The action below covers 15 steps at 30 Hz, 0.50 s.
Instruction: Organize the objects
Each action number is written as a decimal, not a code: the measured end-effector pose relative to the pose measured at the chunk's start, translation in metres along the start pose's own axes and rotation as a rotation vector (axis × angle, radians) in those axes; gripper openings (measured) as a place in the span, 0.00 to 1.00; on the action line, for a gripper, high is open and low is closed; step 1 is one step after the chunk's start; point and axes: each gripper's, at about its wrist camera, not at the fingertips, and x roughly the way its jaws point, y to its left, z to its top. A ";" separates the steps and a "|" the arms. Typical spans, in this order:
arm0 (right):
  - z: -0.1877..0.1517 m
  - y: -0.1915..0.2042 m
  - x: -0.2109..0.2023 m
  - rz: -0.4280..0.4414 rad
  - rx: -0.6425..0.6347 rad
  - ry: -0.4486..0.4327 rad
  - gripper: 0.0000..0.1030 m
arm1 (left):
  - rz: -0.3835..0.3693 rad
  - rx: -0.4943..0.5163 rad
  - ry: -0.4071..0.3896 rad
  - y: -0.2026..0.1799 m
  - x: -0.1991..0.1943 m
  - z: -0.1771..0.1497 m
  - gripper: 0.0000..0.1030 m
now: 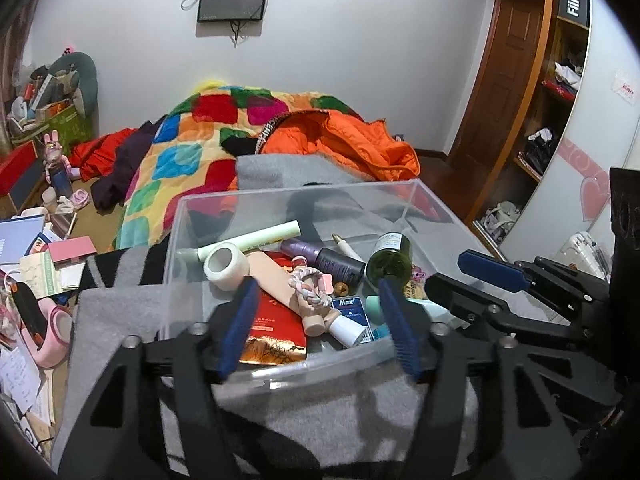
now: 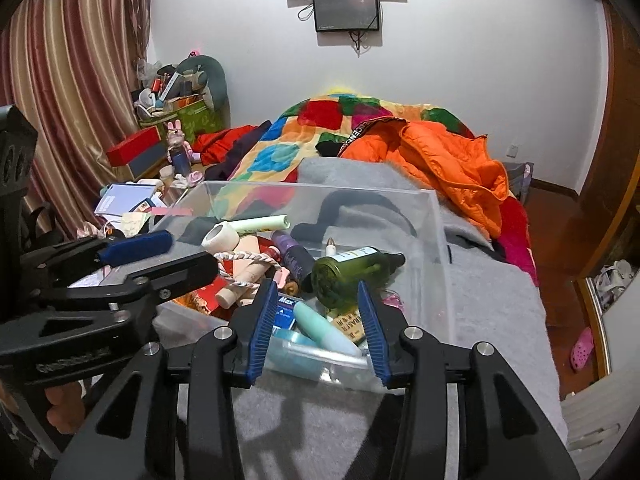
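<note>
A clear plastic box (image 1: 180, 216) (image 2: 438, 216) stands on a grey blanket (image 1: 120, 320) and holds several small items. Among them are a green glass bottle (image 1: 390, 260) (image 2: 348, 272), a white tape roll (image 1: 226, 266) (image 2: 218, 236), a purple bottle (image 1: 324, 258), a beige tube (image 1: 276, 280), a red booklet (image 1: 276, 324), a blue Max packet (image 1: 352, 308) and a teal tube (image 2: 324, 326). My left gripper (image 1: 317, 282) (image 2: 190, 252) hangs open over the box's near wall, with nothing pressed between its pads. My right gripper (image 2: 317, 285) (image 1: 448, 272) is open beside it, and the green bottle's base lies just beyond its tips.
The box sits at the foot of a bed with a patchwork quilt (image 1: 192, 148) and an orange jacket (image 2: 448, 160). Papers, books and a pink item (image 1: 52, 332) clutter the left side. A wooden wardrobe (image 1: 520, 92) stands at the right, and curtains (image 2: 72, 80) hang at the left.
</note>
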 end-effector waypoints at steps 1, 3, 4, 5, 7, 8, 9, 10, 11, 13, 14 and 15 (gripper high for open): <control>-0.001 0.000 -0.003 -0.003 -0.001 -0.002 0.38 | 0.004 0.002 -0.009 0.000 -0.004 -0.001 0.65; -0.002 -0.001 -0.008 -0.004 -0.004 -0.004 0.43 | 0.013 0.009 -0.020 -0.001 -0.012 -0.003 0.70; -0.003 -0.002 -0.012 -0.004 -0.003 -0.008 0.45 | 0.016 0.011 -0.023 -0.001 -0.015 -0.004 0.71; -0.004 -0.003 -0.016 -0.005 -0.001 -0.015 0.49 | 0.020 0.014 -0.027 -0.002 -0.018 -0.005 0.73; -0.006 -0.004 -0.024 -0.008 0.003 -0.030 0.53 | 0.027 0.018 -0.037 -0.004 -0.026 -0.009 0.75; -0.006 -0.005 -0.027 -0.008 0.005 -0.036 0.54 | 0.029 0.016 -0.042 -0.004 -0.030 -0.010 0.76; -0.007 -0.005 -0.031 -0.007 0.005 -0.042 0.55 | 0.030 0.013 -0.049 -0.004 -0.033 -0.012 0.78; -0.009 -0.005 -0.036 -0.007 0.002 -0.049 0.56 | 0.036 0.009 -0.061 -0.004 -0.037 -0.014 0.78; -0.010 -0.005 -0.039 -0.009 -0.002 -0.055 0.60 | 0.041 0.009 -0.071 -0.005 -0.041 -0.016 0.78; -0.013 -0.003 -0.047 -0.021 -0.011 -0.075 0.69 | 0.053 0.014 -0.094 -0.007 -0.048 -0.020 0.79; -0.015 -0.002 -0.051 -0.027 -0.014 -0.086 0.75 | 0.061 0.017 -0.102 -0.008 -0.051 -0.022 0.81; -0.017 -0.001 -0.054 -0.031 -0.015 -0.096 0.79 | 0.070 0.023 -0.110 -0.010 -0.053 -0.024 0.81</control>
